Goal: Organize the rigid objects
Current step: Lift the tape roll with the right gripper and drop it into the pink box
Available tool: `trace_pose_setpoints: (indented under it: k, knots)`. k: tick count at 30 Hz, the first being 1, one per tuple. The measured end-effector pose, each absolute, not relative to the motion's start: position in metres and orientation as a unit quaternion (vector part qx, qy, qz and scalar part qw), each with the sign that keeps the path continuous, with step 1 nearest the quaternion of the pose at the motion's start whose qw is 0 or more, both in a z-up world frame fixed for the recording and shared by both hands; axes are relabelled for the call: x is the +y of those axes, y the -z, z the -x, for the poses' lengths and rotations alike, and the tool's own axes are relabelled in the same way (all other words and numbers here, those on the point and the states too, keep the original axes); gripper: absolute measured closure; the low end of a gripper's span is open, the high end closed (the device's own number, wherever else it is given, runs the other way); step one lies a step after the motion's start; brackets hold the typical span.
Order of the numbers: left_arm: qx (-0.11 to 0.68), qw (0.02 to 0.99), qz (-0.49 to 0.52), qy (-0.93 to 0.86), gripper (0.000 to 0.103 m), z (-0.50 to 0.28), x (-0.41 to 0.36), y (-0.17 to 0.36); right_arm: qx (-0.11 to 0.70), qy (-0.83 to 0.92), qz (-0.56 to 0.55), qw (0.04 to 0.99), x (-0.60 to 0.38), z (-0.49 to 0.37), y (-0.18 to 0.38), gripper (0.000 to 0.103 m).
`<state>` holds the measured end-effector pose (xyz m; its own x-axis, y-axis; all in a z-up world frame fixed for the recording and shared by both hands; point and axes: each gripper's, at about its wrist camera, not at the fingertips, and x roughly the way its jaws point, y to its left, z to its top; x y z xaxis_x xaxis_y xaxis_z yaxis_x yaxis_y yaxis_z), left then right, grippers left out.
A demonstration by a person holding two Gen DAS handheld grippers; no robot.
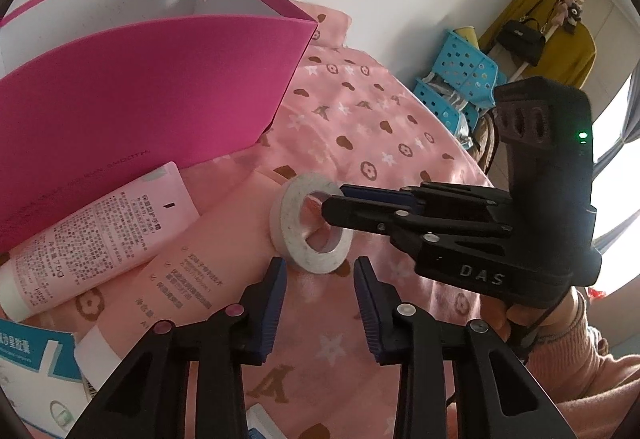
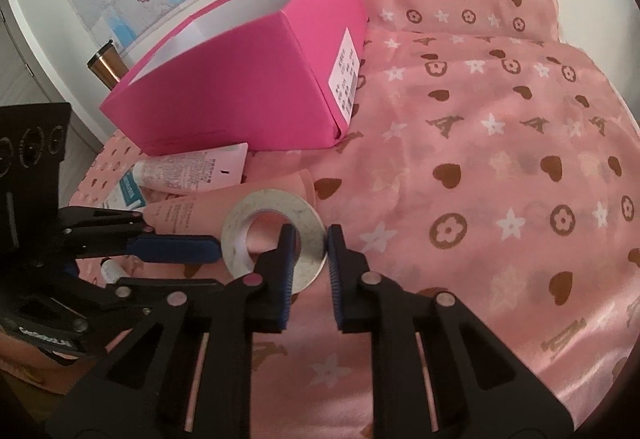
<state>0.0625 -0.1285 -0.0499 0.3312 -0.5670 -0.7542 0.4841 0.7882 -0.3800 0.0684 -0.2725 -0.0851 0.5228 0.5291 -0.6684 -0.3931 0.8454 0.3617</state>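
A white tape roll (image 1: pixel 312 229) (image 2: pixel 276 239) rests tilted on the pink patterned cloth (image 1: pixel 360 111) (image 2: pixel 480 159). My right gripper (image 2: pixel 310 235) (image 1: pixel 334 201) is shut on the roll's wall, with one finger through the hole and the other outside the rim. My left gripper (image 1: pixel 320 265) (image 2: pixel 216 249) stands slightly open just short of the roll's near edge, and nothing sits between its pads. An open magenta box (image 1: pixel 140 99) (image 2: pixel 240 91) stands behind. A white-pink tube (image 1: pixel 100 235) (image 2: pixel 192 171) and a pink tube (image 1: pixel 180 279) (image 2: pixel 188 213) lie beside the roll.
A blue-and-white carton (image 1: pixel 32 355) (image 2: pixel 130 191) lies past the tubes near the cloth's edge. Blue perforated baskets (image 1: pixel 460 79) stand off the far side. A bronze tumbler (image 2: pixel 106 67) is behind the box. A person's hand and pink sleeve (image 1: pixel 560 359) hold the right gripper.
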Motion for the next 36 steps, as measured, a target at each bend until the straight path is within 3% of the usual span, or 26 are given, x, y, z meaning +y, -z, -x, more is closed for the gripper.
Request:
trace_pose_setpoints:
  k: [20, 36]
  knots:
    - [0.415, 0.853, 0.04, 0.315, 0.069, -0.053, -0.102, -0.005, 0.35, -0.283, -0.054, 0.891, -0.256, -0.055, 0.022, 0.086]
    - [0.373, 0.885, 0.036, 0.276, 0.069, -0.099, -0.076, -0.057, 0.311, -0.308, -0.042, 0.898, -0.234, -0.115, -0.036, 0.086]
